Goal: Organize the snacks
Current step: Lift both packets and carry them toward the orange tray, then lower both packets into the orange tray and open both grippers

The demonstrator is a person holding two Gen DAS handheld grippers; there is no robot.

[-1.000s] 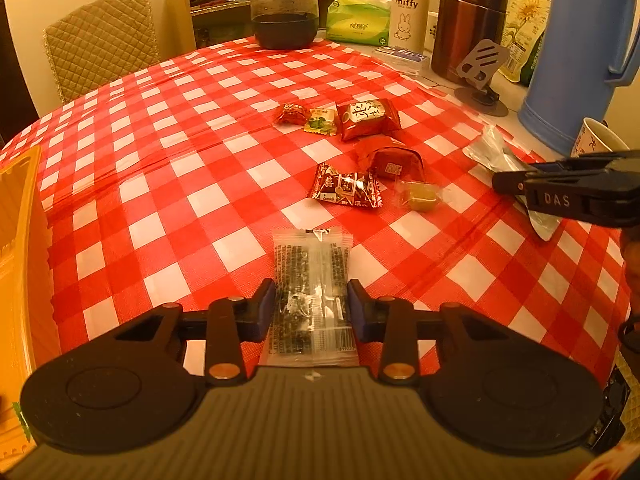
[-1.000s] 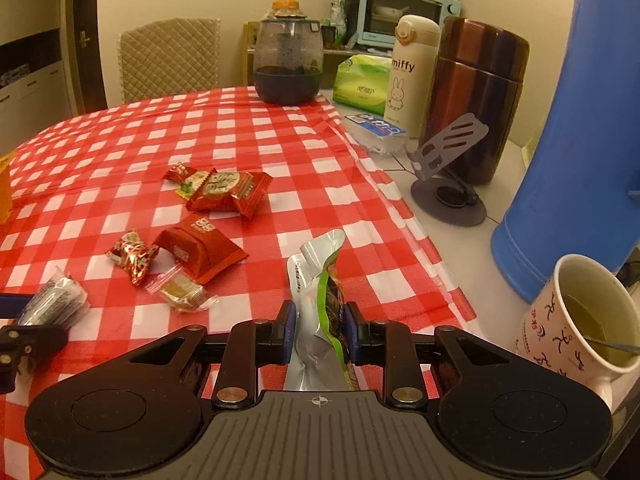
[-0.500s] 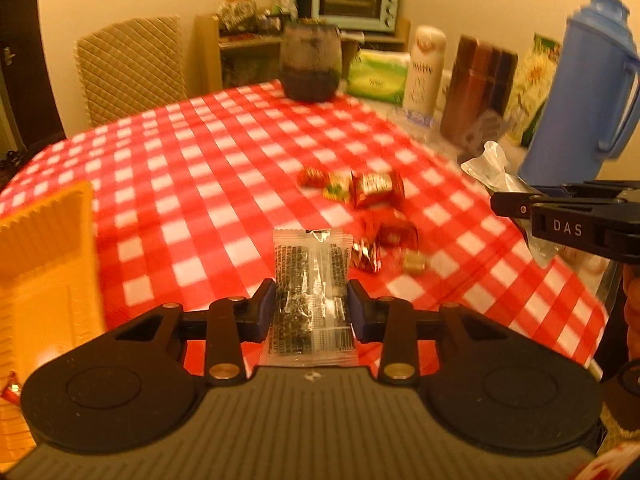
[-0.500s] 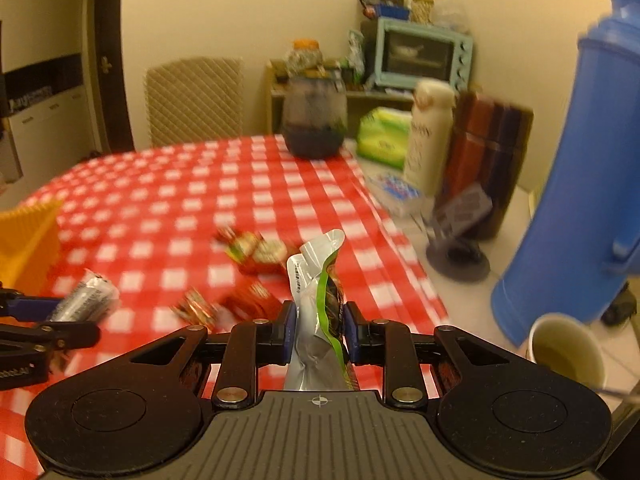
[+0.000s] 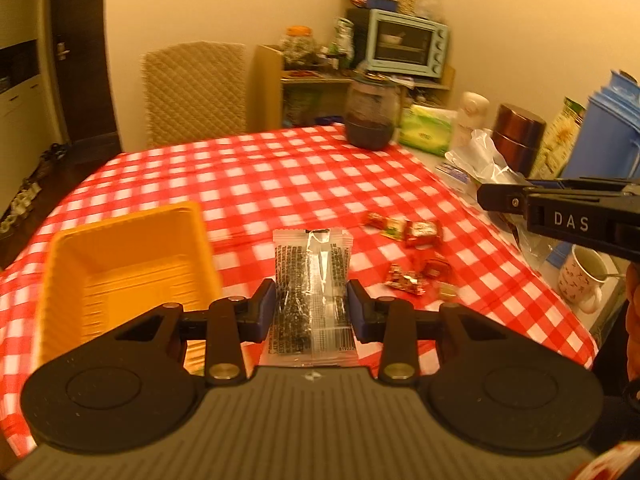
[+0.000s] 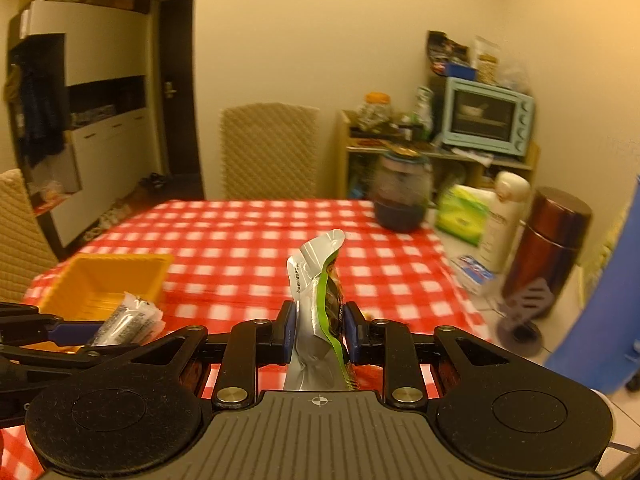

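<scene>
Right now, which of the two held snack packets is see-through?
The flat clear packet with black print, clamped in the left gripper. The right gripper grips an opaque silver foil pouch with a green edge.

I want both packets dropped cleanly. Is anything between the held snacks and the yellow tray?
Nothing visible. The left gripper holds the clear packet beside the open yellow tray; the right gripper holds the silver-green pouch farther off, over bare cloth.

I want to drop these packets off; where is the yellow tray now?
The yellow tray sits on the checked table's left side, just ahead-left of the left tongs; the right view shows it far left.
</scene>
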